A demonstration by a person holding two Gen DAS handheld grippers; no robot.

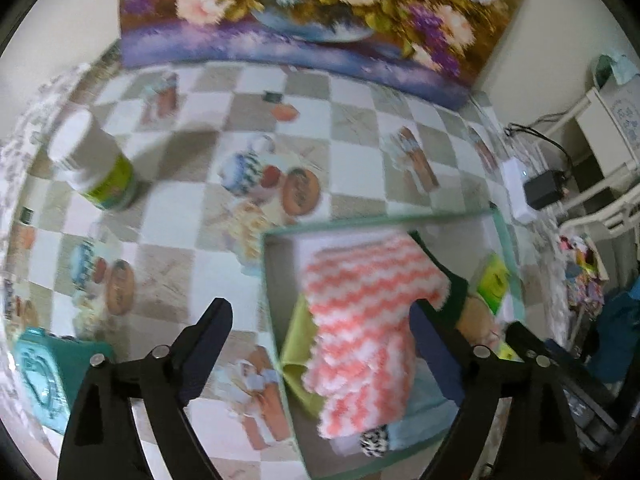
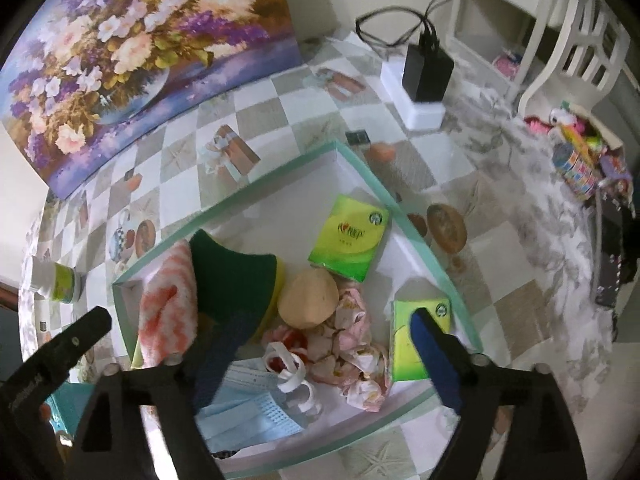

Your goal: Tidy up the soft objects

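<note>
Both tongs found spread wide and holding nothing.

Left tongs (image 1: 320,344) tilted steeply down over the near left side of the shallow box (image 1: 502,216), one finger over the bench (image 1: 248,92) outside the box wall, the other inside the box. Pink-and-white zigzag cloth (image 1: 360,312) lying in the gap between the fingers, not pressed by either pad; view blurred.

Right tongs (image 2: 316,340) also spread, hanging over the box middle, nothing gripped.

Box contents, as seen from the right wrist view:
- zigzag cloth at the left wall, lapping over a yellow-green cloth (image 1: 298,332);
- dark green scouring sponge (image 2: 232,276) just beside the cloth, yellow edge toward the centre;
- tan round sponge (image 2: 308,298) near the middle;
- crumpled floral cloth (image 2: 352,344) touching the round sponge;
- blue face mask (image 2: 248,412) at the near wall, white loops (image 2: 290,372) on top;
- green tissue pack (image 2: 348,236) lying flat toward the far corner;
- second green tissue pack (image 2: 404,340) at the right wall, partly behind the right finger.

Outside the box: white bottle with green label (image 1: 100,160) standing well apart on the checked cloth; flower painting (image 1: 320,8) leaning at the wall; black power adapter (image 2: 426,68) on a white block at the far corner.
</note>
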